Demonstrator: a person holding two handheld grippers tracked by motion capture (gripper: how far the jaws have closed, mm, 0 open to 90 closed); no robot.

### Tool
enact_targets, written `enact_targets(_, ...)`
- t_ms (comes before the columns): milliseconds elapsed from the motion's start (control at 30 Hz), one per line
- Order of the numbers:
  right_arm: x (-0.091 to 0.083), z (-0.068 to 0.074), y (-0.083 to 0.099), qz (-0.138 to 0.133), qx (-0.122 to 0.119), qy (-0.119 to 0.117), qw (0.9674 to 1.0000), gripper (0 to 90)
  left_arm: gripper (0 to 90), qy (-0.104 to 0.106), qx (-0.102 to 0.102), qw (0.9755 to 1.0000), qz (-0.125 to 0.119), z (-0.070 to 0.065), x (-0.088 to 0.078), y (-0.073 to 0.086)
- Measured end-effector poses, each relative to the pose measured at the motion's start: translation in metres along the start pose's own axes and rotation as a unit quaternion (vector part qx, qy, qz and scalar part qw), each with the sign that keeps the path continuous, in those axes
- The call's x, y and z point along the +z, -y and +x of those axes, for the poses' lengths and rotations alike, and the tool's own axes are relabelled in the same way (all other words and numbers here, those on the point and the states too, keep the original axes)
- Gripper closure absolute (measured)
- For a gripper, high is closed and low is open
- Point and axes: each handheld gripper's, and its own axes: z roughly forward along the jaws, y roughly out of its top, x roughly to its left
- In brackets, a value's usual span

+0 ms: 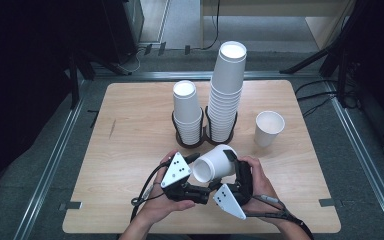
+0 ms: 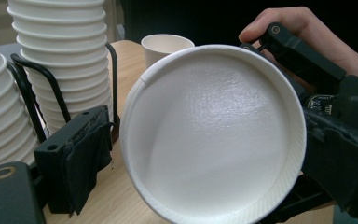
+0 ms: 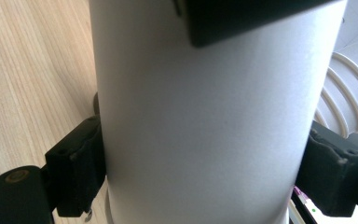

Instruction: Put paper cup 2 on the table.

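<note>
A white paper cup (image 1: pixel 217 162) lies on its side in the air near the table's front, its mouth toward the left. My right gripper (image 1: pixel 225 167) is shut on its body; in the right gripper view both pads (image 3: pixel 81 168) press the cup wall (image 3: pixel 200 116). My left gripper (image 1: pixel 200 175) faces the open mouth (image 2: pixel 214 135), its jaws straddling the rim. In the left gripper view its left pad (image 2: pixel 81 168) stands just beside the rim with a thin gap. The other jaw is lost among the black parts at the right.
Behind the grippers a black wire holder (image 1: pixel 180 140) carries a short cup stack (image 1: pixel 187 112) and a tall one (image 1: pixel 227 90). A single upright cup (image 1: pixel 268 127) stands at the right. The wooden table (image 1: pixel 125 150) has bare room at the left.
</note>
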Motion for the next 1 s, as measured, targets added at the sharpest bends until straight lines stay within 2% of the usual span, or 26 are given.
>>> enact_targets(333,-0.0016,0.0016,-0.0017,-0.004,-0.015,-0.006,0.9999,13.2,6.9,0.0,0.002,1.0,0.009,-0.001,0.0022,0.0006)
enact_targets(467,-0.0021,0.0014,-0.0016,-0.006,-0.017,-0.009,0.9998,13.2,13.1,0.0,0.0,1.0,0.009,-0.001,0.0017,0.0007)
enact_targets(700,-0.0028,0.0029,-0.0029,-0.008,-0.024,-0.01,0.9996,13.2,15.2,-0.012,0.003,0.9998,0.016,-0.0008,0.0032,0.0011)
enact_targets(1000,-0.0027,0.0027,-0.0021,-0.007,-0.026,-0.011,0.9996,12.7,19.4,-0.01,0.002,0.9999,0.01,0.0002,0.0018,0.0012)
